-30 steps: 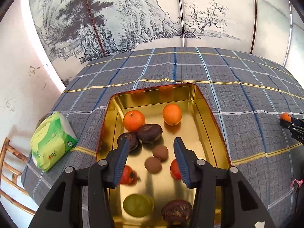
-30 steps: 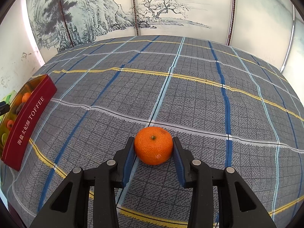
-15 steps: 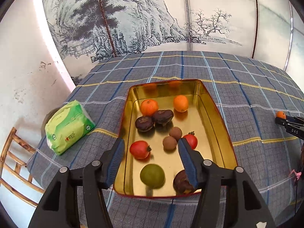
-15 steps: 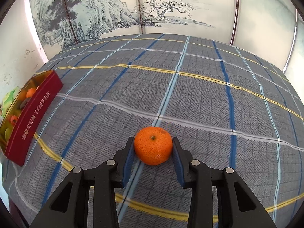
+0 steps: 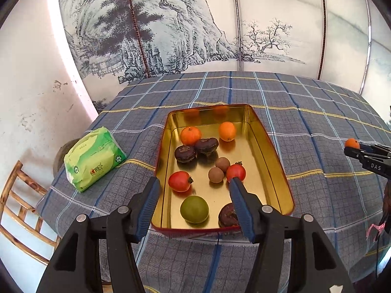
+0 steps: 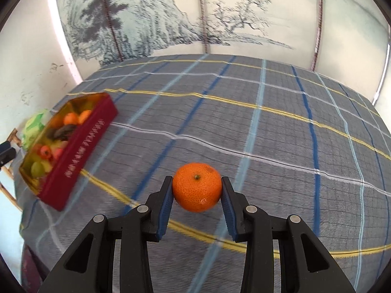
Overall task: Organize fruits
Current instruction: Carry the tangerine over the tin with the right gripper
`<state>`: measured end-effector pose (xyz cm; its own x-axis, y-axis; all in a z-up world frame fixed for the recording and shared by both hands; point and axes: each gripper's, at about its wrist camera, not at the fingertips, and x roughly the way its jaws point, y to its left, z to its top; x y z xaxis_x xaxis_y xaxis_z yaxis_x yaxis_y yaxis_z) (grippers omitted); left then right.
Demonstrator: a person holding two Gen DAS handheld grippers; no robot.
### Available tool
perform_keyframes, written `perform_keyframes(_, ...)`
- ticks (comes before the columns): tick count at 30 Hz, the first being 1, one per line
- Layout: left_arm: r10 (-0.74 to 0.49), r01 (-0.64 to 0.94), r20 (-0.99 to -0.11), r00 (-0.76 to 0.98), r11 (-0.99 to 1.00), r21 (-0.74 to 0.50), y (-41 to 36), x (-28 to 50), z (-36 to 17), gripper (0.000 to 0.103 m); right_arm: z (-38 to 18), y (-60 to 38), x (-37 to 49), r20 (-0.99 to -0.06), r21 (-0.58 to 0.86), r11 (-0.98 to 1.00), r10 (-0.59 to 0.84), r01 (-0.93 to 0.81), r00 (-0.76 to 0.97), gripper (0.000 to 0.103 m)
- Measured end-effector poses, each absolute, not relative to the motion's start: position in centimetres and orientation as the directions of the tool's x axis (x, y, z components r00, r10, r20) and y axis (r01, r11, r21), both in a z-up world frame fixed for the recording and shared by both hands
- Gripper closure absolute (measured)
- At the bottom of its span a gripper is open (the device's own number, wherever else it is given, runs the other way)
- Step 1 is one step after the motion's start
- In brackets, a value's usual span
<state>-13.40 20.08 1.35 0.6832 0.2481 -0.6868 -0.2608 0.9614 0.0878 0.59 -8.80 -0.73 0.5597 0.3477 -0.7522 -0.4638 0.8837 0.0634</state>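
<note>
Right gripper (image 6: 197, 190) clamped on mandarin (image 6: 197, 187), blue pads pressing both sides, fruit above checked tablecloth (image 6: 268, 131). Red tin (image 6: 80, 146) with gold inside sits far left in right wrist view, blurred. Left gripper (image 5: 194, 190) spread moderately wide, holding nothing, fingers over near end of tin. In tin: two mandarins at far end, dark brown fruits, two small brown balls, two red fruits, green fruit (image 5: 194, 209). Green packet (image 5: 94, 156) lies left of tin.
</note>
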Motion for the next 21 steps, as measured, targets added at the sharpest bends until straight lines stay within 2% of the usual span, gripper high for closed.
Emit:
perform_keyframes(11,0.241,-0.267,-0.679,0.693,0.961,0.069,20.4,-15.8,1.5,0.042,2.6,-1.0,-2.7,-0.72,0.122,0.784,0.491,-0.608,0.489,0.064)
perform_keyframes(21,0.239,-0.266,-0.669,0.703,0.962,0.064,20.5,-16.9,1.4,0.04,2.8,7.3,-3.9,-0.725,0.129,0.683,0.56,-0.719,0.402,0.064)
